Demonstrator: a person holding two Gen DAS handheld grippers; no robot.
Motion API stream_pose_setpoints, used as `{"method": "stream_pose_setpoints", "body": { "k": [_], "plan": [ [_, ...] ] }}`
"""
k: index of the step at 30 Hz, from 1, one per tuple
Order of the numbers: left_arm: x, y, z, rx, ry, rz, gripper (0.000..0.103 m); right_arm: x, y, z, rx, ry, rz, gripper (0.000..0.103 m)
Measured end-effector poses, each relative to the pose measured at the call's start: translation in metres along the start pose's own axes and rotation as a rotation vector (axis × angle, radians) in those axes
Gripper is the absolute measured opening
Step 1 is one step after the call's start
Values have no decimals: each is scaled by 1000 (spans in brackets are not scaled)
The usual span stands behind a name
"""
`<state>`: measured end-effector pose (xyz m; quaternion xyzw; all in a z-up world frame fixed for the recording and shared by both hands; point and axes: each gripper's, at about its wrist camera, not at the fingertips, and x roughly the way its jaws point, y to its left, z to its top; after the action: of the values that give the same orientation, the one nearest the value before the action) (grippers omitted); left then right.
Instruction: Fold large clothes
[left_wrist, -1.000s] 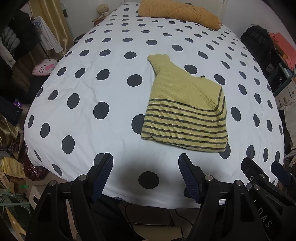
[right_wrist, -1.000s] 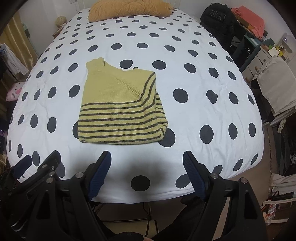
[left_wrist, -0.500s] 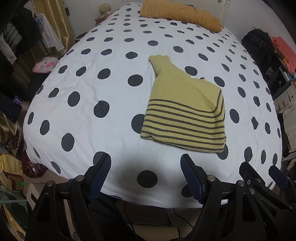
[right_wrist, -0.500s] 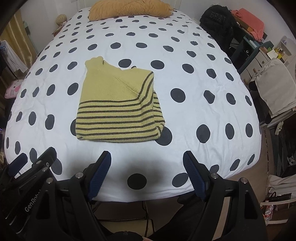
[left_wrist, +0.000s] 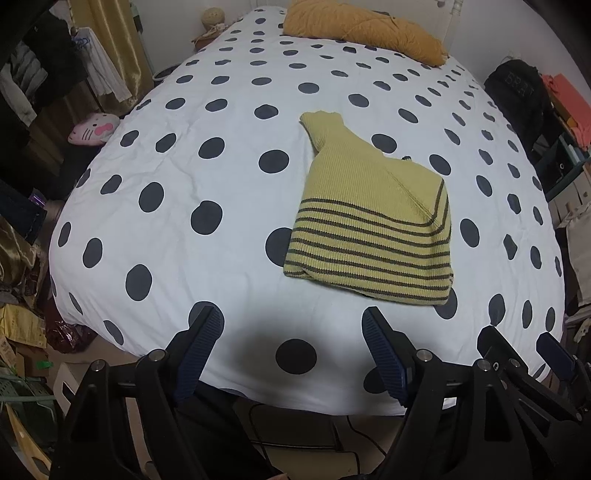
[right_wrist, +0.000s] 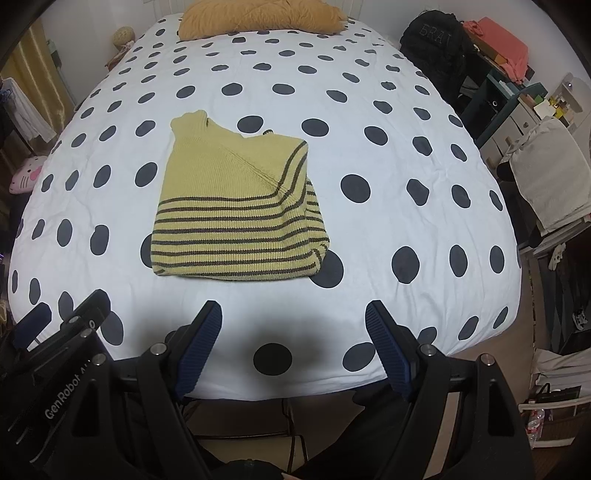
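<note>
Here is the yellow sweater (left_wrist: 369, 236) with dark stripes, lying folded into a compact bundle on the polka-dot bed cover (left_wrist: 184, 166), nearer the foot edge of the bed than the head, with one plain yellow cuff or collar end poking out toward the head. Both claws hover over the foot edge, clear of the knit. The left gripper (left_wrist: 293, 354) has just been opening its jaws and now stands wide, nothing between the blue pads but bed cover. The right gripper (right_wrist: 293, 350) is spread just as wide, also empty, the sweater lying ahead of it and a little to its left. Up at the head edge rests a mustard pillow (right_wrist: 258, 16). A black backpack (right_wrist: 432, 48) stands beside the bed's right edge, and a pink cat plush (left_wrist: 94, 127) sits off the left edge.
</note>
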<state>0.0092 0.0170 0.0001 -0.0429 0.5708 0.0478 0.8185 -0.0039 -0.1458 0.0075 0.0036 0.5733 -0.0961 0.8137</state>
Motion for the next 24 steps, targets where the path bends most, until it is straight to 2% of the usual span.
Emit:
{"method": "stream_pose_setpoints", "body": {
  "k": [24],
  "plan": [
    [2, -4, -1, 1, 14, 5, 80, 2, -5, -3, -1, 3, -3, 80]
  ]
}}
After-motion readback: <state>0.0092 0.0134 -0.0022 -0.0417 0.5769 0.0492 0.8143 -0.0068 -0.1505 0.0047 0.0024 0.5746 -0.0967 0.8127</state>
